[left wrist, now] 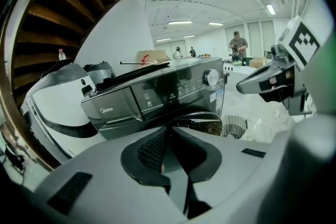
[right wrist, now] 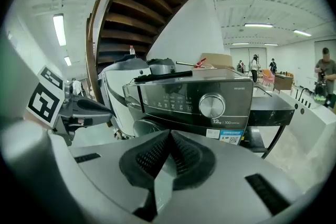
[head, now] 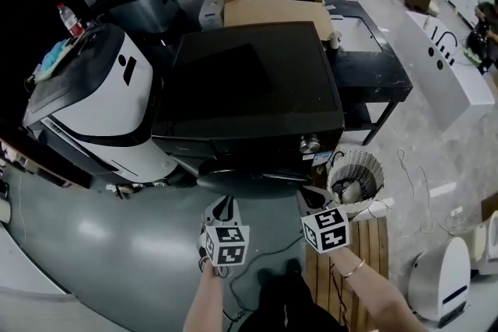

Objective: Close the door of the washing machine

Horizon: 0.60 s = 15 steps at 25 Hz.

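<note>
The dark front-loading washing machine is seen standing on the floor between a white-and-black rounded appliance at its left side and a black table at its right side. Its round door is found low on the front face, under the control panel. The door appears to be lying against the front, though whether the latch has caught cannot be told from any view. That is judged to be the main risk: if the door is only resting on its catch, it could swing out again once left alone, so a firm press on the door would be called for. A white wire basket is stood on the floor just beside the machine's front right corner, near the right gripper, and could be knocked over by a wide sweep of that hand. The left gripper and the right gripper are held in front of the door and clear of it, each with its jaws brought together on nothing, so the door can only be pushed, not grasped. Narrow closed tips could be expected to skid on the curved glass if set off-centre. The silver dial, at the panel's right end above the door, could then be struck or turned by a slipping tip.
</note>
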Tool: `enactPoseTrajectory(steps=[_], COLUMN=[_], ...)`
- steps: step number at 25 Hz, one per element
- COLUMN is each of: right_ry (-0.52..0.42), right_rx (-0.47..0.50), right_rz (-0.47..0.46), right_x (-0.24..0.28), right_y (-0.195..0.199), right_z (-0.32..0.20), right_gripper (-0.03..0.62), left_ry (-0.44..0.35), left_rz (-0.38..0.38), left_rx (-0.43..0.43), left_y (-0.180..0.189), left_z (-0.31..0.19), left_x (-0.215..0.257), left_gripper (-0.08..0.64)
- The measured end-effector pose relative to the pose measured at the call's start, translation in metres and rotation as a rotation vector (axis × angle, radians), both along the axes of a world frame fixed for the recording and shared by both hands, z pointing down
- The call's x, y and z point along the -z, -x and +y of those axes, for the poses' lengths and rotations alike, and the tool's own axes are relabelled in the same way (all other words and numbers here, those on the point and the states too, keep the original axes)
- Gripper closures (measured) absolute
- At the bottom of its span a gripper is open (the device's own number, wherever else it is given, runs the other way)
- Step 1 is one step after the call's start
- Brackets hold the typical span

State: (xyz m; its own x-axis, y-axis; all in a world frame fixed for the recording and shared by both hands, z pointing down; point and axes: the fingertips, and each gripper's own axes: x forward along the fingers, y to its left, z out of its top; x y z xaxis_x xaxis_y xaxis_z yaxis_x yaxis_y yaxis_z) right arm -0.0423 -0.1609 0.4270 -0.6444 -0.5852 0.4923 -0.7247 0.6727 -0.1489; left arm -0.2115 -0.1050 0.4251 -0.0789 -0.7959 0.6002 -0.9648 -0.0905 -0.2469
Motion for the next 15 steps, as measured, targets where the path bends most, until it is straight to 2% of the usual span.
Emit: enactPoseTrajectory(steps=[11,15], right_ry=[-0.018,-0.021], right_rx=[-0.015,-0.016], right_rz=[-0.1,-0.118], right_x=[0.058,0.073], right_y=[0.017,0.018], right_z=[0.038,0.052], right_gripper=[0.586,0.588], left_ry=[-0.118,-0.136], left_rz=[0.216,0.251], left_rx=[0.108,0.132], left_y=[0.021,0.029], left_z=[0.047,0.066], left_x=[0.045,0.057], left_gripper=[0.529,0.529])
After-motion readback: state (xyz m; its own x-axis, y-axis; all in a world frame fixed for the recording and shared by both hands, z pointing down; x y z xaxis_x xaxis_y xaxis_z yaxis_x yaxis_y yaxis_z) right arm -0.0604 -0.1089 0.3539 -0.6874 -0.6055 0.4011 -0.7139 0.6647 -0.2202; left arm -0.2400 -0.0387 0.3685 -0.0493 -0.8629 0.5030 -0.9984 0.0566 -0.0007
